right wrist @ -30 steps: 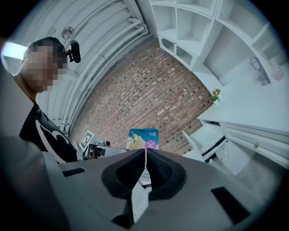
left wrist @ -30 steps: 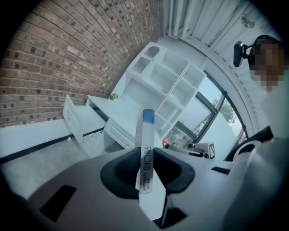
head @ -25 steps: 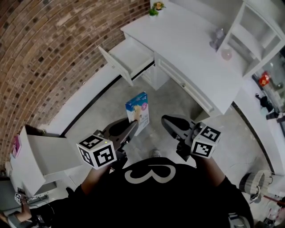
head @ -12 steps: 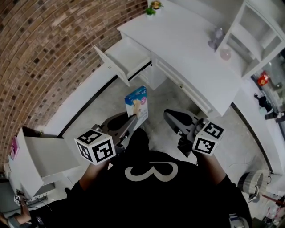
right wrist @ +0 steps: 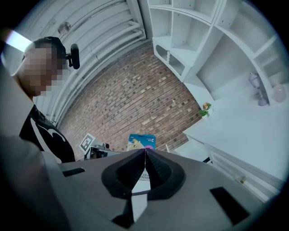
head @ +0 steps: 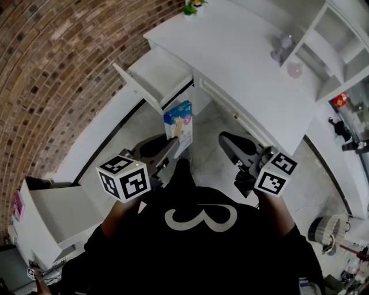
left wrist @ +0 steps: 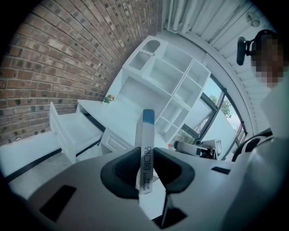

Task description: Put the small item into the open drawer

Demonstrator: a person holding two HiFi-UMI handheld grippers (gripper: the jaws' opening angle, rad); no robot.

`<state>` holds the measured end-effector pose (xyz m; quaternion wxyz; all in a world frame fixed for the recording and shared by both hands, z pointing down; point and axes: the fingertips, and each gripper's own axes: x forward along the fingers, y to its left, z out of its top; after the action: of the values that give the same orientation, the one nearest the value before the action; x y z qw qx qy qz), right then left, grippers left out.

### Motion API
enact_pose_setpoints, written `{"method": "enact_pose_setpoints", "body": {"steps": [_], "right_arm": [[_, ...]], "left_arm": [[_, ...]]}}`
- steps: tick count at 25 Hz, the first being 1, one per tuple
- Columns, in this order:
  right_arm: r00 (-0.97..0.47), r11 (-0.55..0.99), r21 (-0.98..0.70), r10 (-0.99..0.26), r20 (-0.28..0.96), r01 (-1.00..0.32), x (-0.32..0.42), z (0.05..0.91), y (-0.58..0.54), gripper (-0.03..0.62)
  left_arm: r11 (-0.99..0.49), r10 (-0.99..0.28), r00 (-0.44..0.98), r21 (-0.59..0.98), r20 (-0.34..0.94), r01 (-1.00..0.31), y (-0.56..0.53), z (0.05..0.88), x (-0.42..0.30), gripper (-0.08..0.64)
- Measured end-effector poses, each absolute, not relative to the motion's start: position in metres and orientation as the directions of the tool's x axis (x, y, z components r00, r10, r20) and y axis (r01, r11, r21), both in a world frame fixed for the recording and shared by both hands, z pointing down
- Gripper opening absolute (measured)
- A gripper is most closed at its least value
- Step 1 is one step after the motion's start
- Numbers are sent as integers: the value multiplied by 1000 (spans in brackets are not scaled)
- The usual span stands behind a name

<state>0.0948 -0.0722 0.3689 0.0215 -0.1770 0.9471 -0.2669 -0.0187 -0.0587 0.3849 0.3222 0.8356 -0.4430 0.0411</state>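
A small blue and white box [head: 179, 120] stands upright between the jaws of my left gripper [head: 173, 143], which is shut on its lower edge. In the left gripper view the box [left wrist: 145, 144] shows edge-on, gripped by the left gripper [left wrist: 146, 155]. The open white drawer [head: 154, 75] juts out of the white desk [head: 242, 69] just beyond the box, and also shows as the drawer [left wrist: 67, 131]. To the right, my right gripper [head: 227, 139] is shut with nothing in it; the right gripper [right wrist: 145, 151] has its tips together, with the box [right wrist: 141, 140] behind them.
A brick wall [head: 52, 75] runs along the left. Another open white cabinet [head: 52, 210] stands at the lower left. On the desk are a small plant [head: 190, 8], a glass item [head: 281, 49] and a white shelf unit [head: 340, 40]. Grey floor [head: 132, 132] lies below the drawer.
Both grippers and the held box have moved forward toward the desk. The open drawer is now closer to the box. Neither gripper's jaws have changed.
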Motion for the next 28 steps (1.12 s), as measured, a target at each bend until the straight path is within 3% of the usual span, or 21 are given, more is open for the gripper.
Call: {"method": "enact_pose_setpoints", "body": {"steps": [13,28], "right_arm": [[-921,756,-545,-379,87,-362,22,371,-192,9],[-880,725,-516,-455,140,-456,-11,377,-271,9]], "left_arm": [[-354,-681,586,502,440,-789,-196,414,-99,89],[-462,-556,550,318,624,-828,-316,467,-163,89]]}}
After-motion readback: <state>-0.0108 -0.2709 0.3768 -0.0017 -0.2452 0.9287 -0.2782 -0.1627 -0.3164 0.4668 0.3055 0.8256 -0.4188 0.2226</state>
